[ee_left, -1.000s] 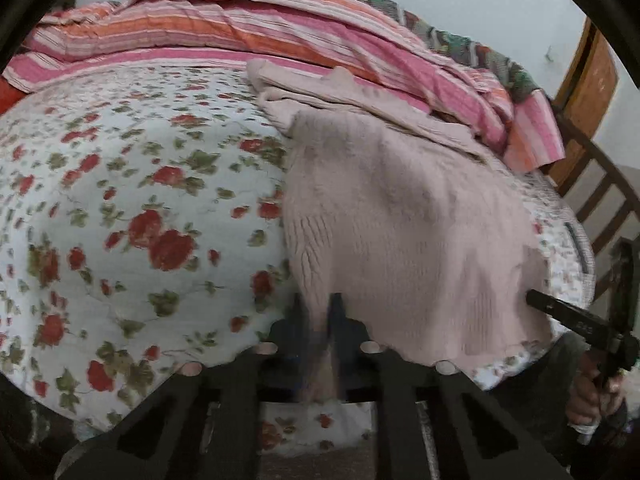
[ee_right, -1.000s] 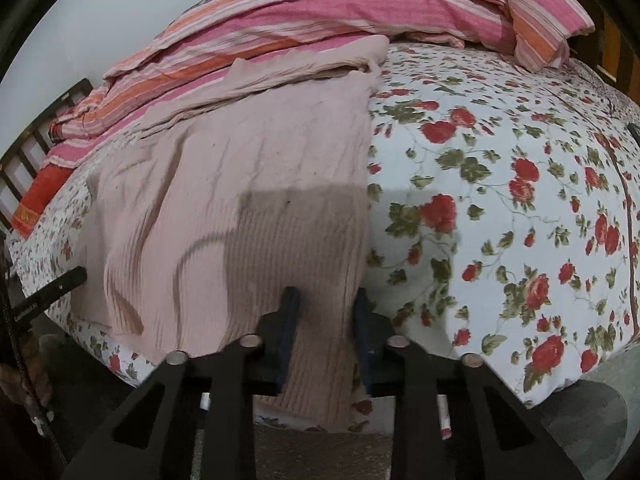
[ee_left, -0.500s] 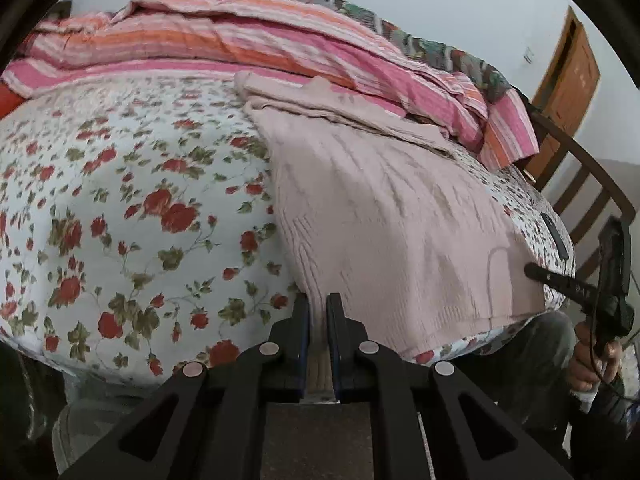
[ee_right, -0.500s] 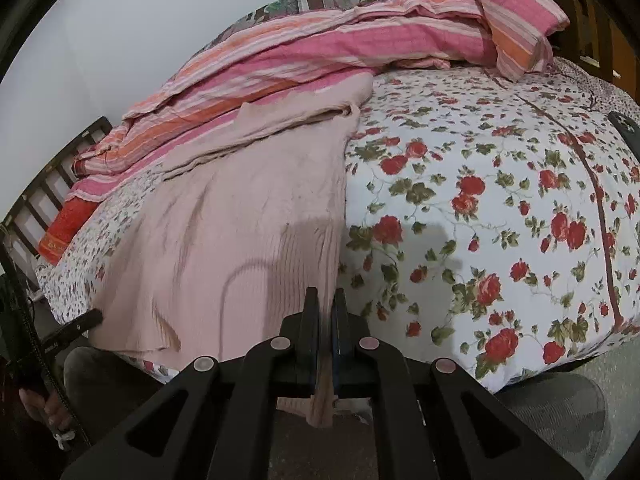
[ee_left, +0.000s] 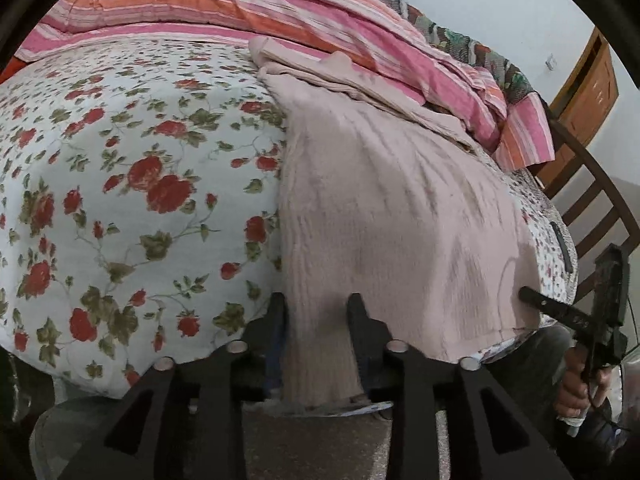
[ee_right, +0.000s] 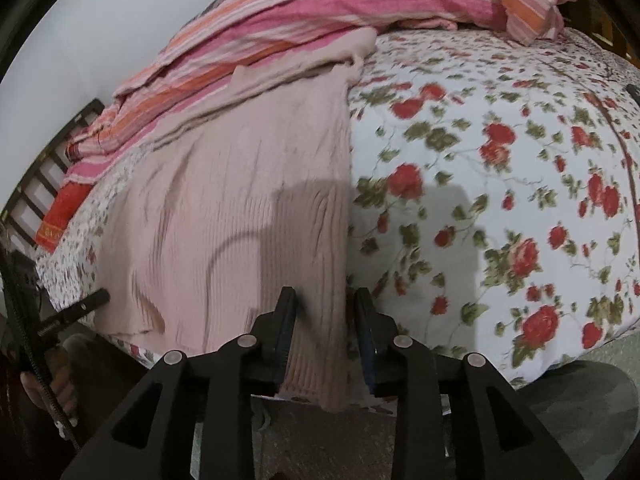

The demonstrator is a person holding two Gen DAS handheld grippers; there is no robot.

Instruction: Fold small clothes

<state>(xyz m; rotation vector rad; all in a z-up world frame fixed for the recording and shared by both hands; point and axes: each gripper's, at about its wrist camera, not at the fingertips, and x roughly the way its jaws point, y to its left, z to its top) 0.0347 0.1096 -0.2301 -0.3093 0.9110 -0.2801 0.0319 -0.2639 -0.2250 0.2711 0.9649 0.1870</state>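
Sweater hem lies slack between both just-opened grippers; each should back off cleanly without snagging.

Pale pink ribbed knitted sweater on white quilted bedspread.
Red roses and green leaves are printed on it; pink-and-orange striped blanket.

Both wrist cameras are sitting low at the near edge of the bed, looking forward and downward along their own tongs across the flowered cover. The left view is facing the pink knitted garment from its left hem corner, close up; the right view is facing the same garment from its right hem corner. Both are sharing the garment and the striped blankets at the far side. Each is catching the other tongs at its frame's edge.
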